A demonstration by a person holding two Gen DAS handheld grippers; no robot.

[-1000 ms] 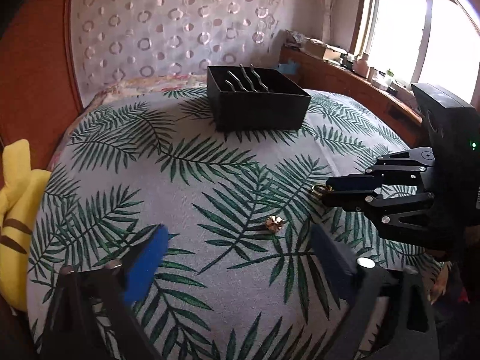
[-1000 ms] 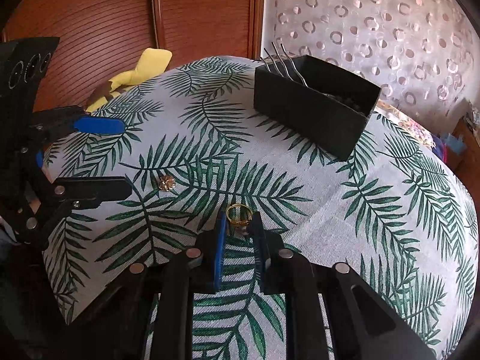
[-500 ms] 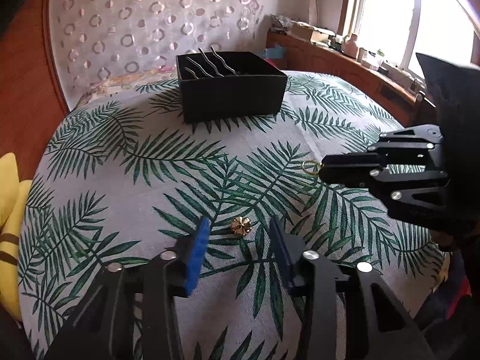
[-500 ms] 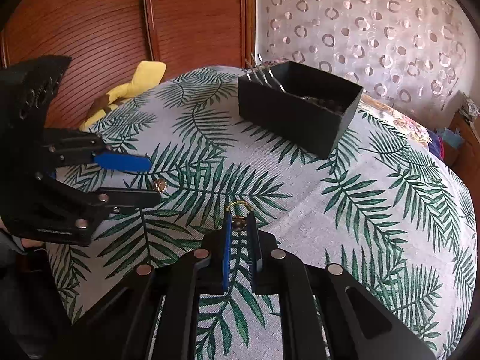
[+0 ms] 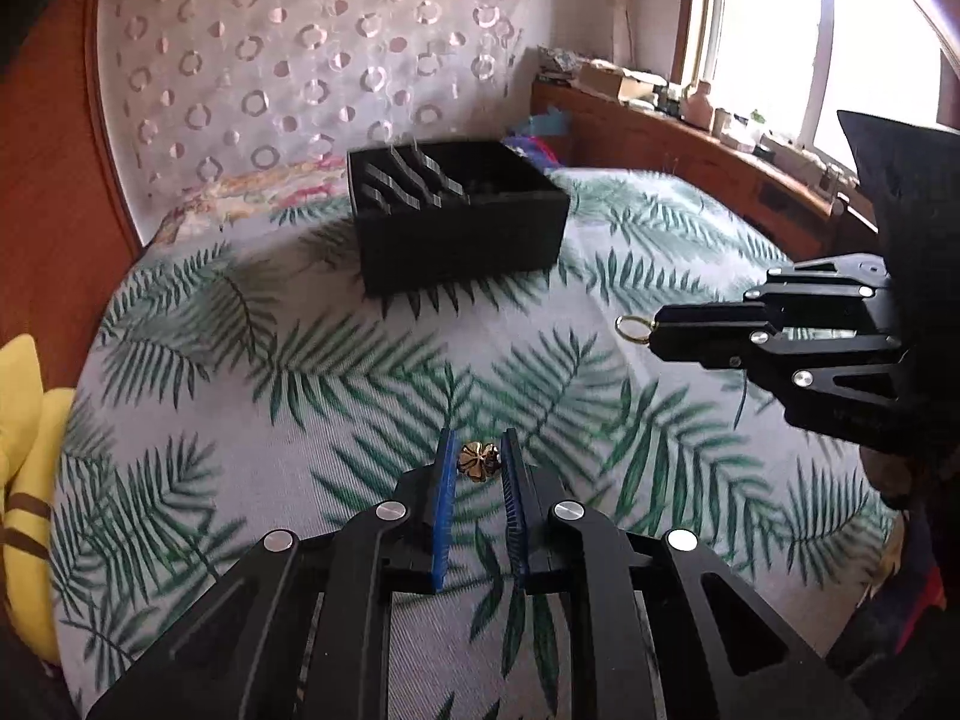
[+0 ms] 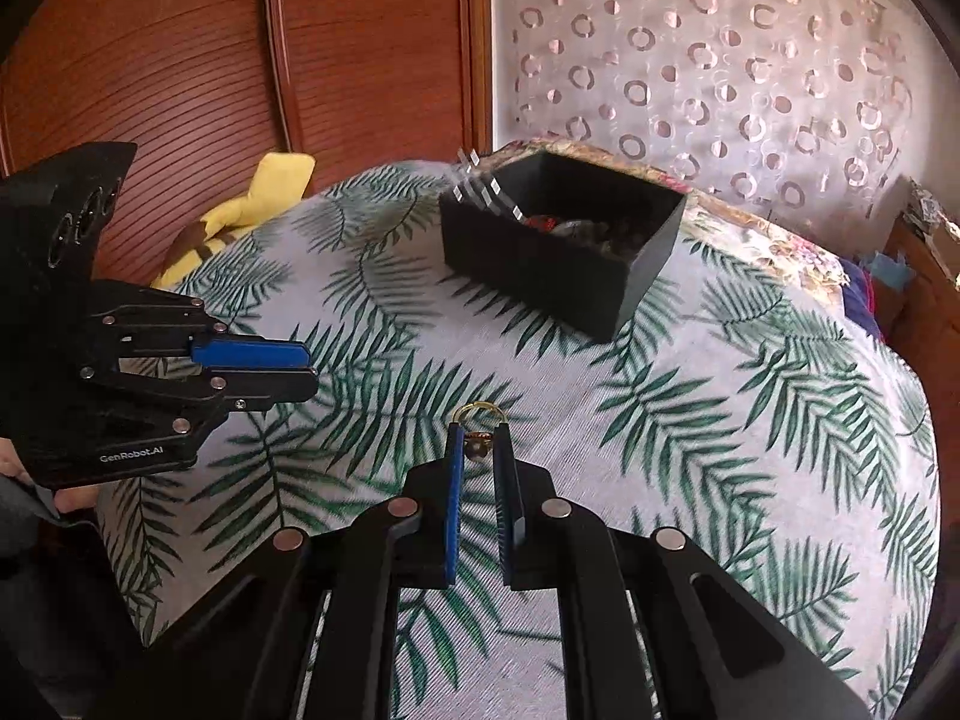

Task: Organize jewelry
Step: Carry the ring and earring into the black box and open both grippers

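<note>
Palm-leaf cloth point(image 5: 252, 372) over surface. Ringed curtain point(image 5: 288, 42) behind. Red-brown wood panelling point(image 6: 180, 60) on one side. Bright window point(image 5: 780, 30), cluttered wooden ledge point(image 5: 690, 138) below. Yellow plush point(image 6: 240, 210) at cloth edge.

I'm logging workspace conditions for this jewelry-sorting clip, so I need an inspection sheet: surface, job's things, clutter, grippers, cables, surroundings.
Surface: palm-leaf cloth over a bed.
Job's things: black box at the far end, small items inside, metal prongs sticking up at one corner; gold flower piece; gold ring.
Clutter: yellow plush toy at the bed's edge.
Grippers: left gripper has just been closing, pads now on the gold flower piece; right gripper shut on the gold ring.
Cables: nothing seen.
Surroundings: wooden panelling, circle-patterned wall, bright window above a cluttered wooden ledge.
</note>
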